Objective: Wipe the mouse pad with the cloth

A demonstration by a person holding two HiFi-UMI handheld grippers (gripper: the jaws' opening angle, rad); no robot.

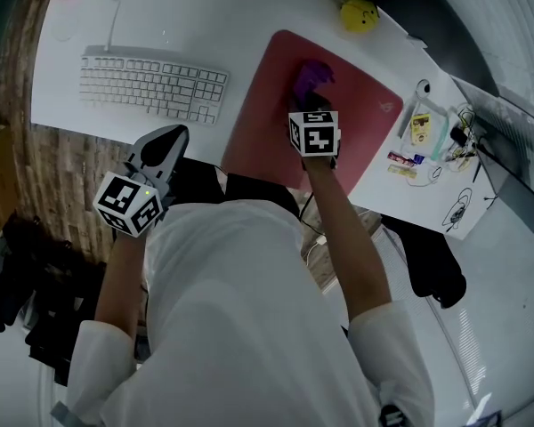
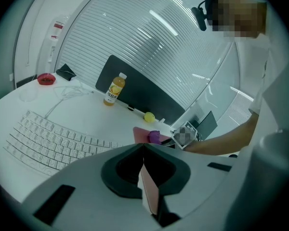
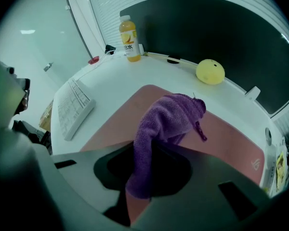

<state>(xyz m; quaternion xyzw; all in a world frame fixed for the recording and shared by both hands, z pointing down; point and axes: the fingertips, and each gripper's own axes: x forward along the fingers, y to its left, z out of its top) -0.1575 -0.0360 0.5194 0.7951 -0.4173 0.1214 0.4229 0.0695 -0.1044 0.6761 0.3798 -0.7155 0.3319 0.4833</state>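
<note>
A white desk [image 1: 249, 25] curves under a wall of slatted blinds, and a pink mouse pad [image 1: 267, 123] lies on it in front of the person. From the head view, the purple cloth [image 1: 313, 76] sits bunched on the far half of the mouse pad, with the right gripper [image 1: 310, 96] on it. The left gripper [image 1: 172, 137] hangs off the pad's left side at the desk's near edge, below a white keyboard [image 1: 151, 87]. A yellow ball [image 1: 359, 14] rests beyond the pad's far edge. In the left gripper view its jaws are pressed together with nothing between them, and an orange drink bottle [image 2: 114, 89] stands well beyond the pad. In the right gripper view the jaws pinch a fold of the cloth, the rest heaped on the pad just ahead.
</note>
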